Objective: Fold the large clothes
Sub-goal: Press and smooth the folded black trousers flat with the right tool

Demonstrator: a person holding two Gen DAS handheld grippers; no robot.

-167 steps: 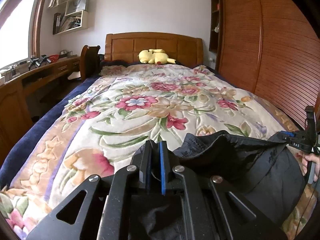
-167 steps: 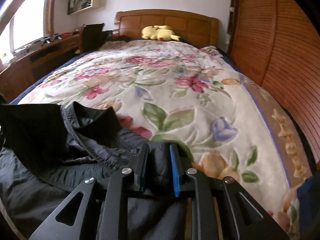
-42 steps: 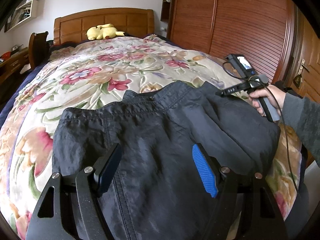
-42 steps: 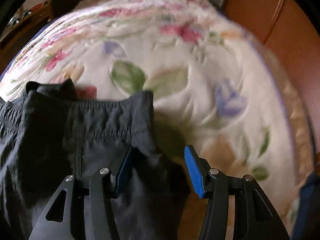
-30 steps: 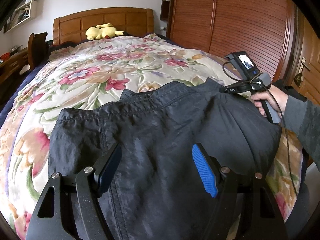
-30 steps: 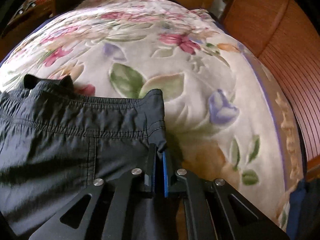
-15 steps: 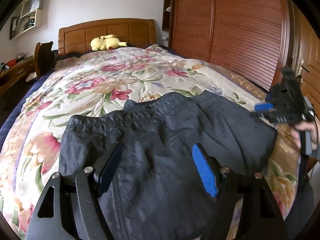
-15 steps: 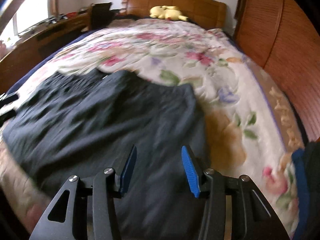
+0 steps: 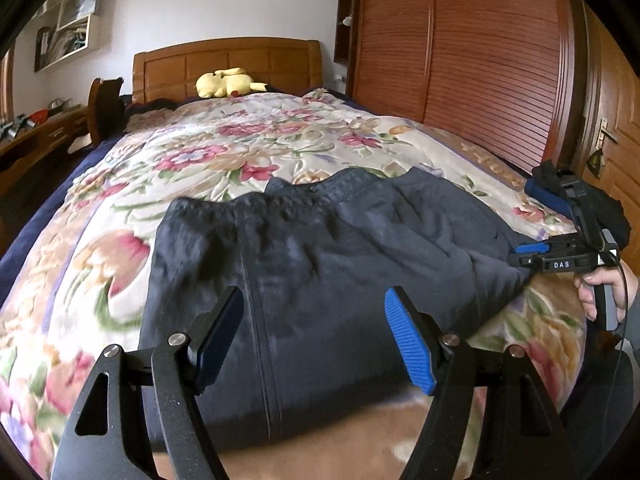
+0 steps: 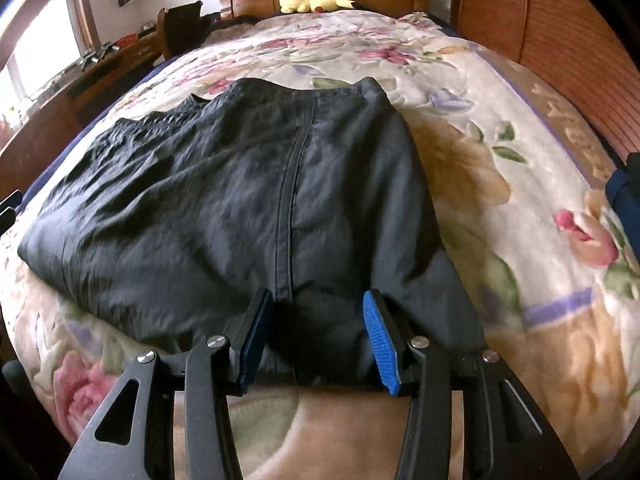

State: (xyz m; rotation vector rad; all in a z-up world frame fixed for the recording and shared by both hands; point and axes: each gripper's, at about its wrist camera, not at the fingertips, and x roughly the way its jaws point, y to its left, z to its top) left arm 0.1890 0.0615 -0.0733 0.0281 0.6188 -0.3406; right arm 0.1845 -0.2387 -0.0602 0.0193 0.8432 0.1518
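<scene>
A pair of black trousers (image 9: 328, 256) lies folded flat on the floral bedspread (image 9: 224, 160), waistband toward the headboard. My left gripper (image 9: 314, 338) is open over the near left part of the cloth and holds nothing. My right gripper (image 10: 316, 332) is open, its fingers straddling the near edge of the trousers (image 10: 248, 184) at the centre seam. In the left wrist view the right gripper (image 9: 532, 250) shows at the garment's right corner, held by a hand.
A yellow plush toy (image 9: 226, 82) lies by the wooden headboard (image 9: 228, 64). A slatted wooden wardrobe (image 9: 460, 60) runs along the right side. A desk and chair (image 10: 176, 28) stand left of the bed. Dark blue cloth (image 10: 624, 196) lies at the bed's right edge.
Earlier both grippers were shut on the trousers; the cloth was laid flat and released. In the last half second the right gripper dropped back to the garment's near edge. The left barely moved.
</scene>
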